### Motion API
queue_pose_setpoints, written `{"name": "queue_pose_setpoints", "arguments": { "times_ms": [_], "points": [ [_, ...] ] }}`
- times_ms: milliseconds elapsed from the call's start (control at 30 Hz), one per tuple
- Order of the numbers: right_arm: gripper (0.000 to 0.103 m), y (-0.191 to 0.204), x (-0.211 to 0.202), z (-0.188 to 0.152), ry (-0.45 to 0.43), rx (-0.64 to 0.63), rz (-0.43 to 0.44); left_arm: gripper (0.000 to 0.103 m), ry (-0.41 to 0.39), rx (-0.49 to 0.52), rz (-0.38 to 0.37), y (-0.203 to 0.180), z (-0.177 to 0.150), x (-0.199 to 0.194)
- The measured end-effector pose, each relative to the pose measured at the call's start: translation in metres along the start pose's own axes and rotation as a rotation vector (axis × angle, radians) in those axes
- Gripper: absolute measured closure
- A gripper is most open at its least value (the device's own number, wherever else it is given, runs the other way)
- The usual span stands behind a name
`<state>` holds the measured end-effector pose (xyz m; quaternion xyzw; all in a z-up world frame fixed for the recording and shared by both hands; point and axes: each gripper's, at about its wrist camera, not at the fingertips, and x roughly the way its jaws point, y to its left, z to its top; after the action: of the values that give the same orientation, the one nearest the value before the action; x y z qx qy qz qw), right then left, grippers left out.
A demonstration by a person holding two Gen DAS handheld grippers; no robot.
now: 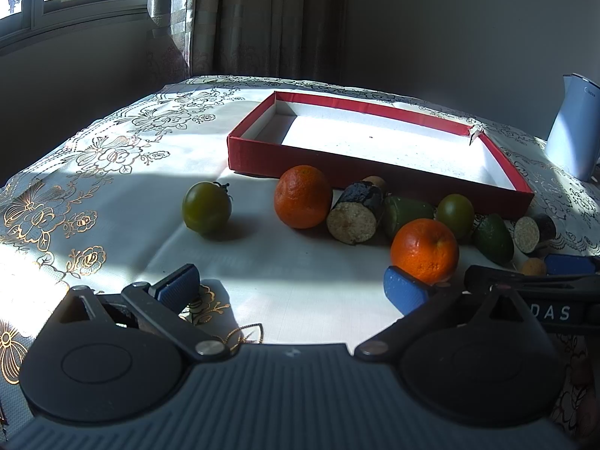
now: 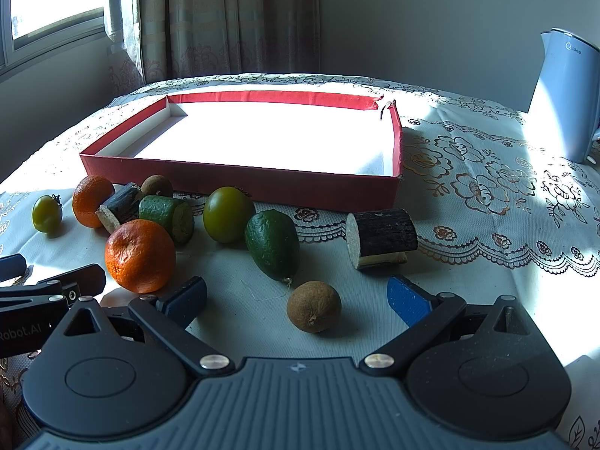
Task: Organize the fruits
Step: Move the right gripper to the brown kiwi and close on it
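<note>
Now both grippers' fingers [image 1: 180,287] [image 2: 407,300] wide apart, empty, before fruit and red box [image 2: 240,183].

Clothed table [image 2: 487,195]: tray [image 2: 240,183], fruits [image 2: 139,255], perhaps kettle [image 2: 562,97].

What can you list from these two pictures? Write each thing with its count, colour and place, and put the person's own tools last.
box: 1, red outside, white inside, behind the fruit
oranges: 2, orange, left group
round green fruits: 2, olive green, before the box
avocado-like fruit: 1, dark green, centre
brown round fruits: 2, one near, one by the box
cut stalk pieces: 3, two dark, one green
kettle: 1, pale blue, far right
left gripper: open
right gripper: open
</note>
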<state>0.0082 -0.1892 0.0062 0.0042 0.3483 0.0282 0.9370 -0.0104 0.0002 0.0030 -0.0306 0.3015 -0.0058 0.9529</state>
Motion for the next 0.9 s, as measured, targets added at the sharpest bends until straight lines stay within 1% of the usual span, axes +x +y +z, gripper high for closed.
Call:
{"name": "queue_pose_setpoints", "arguments": {
  "times_ms": [167, 300, 400, 500, 633, 767, 900],
  "points": [
    [0.000, -0.005, -0.008, -0.003, 0.002, 0.012, 0.030, 0.000, 0.000, -0.002, 0.000, 0.000, 0.000, 0.000],
    [0.000, -0.017, -0.020, -0.010, -0.014, 0.025, 0.078, 0.000, -0.001, -0.004, -0.003, 0.000, 0.000, 0.000],
    [0.000, -0.021, -0.028, -0.014, -0.034, 0.016, 0.092, 0.000, -0.002, -0.007, -0.008, 0.001, 0.000, 0.000],
    [0.000, -0.023, -0.037, -0.012, -0.089, -0.014, 0.081, 0.000, -0.003, -0.010, -0.011, 0.002, 0.000, 0.000],
    [0.000, -0.024, -0.047, -0.008, -0.139, -0.033, 0.081, 0.000, -0.003, -0.010, -0.011, 0.003, 0.000, 0.000],
    [0.001, -0.024, -0.049, -0.010, -0.146, -0.036, 0.089, 0.000, -0.002, -0.011, -0.012, 0.003, 0.000, 0.000],
    [0.001, -0.027, -0.047, -0.012, -0.134, -0.018, 0.095, 0.000, -0.002, -0.011, -0.012, 0.003, 0.000, 0.000]
  ]
}}
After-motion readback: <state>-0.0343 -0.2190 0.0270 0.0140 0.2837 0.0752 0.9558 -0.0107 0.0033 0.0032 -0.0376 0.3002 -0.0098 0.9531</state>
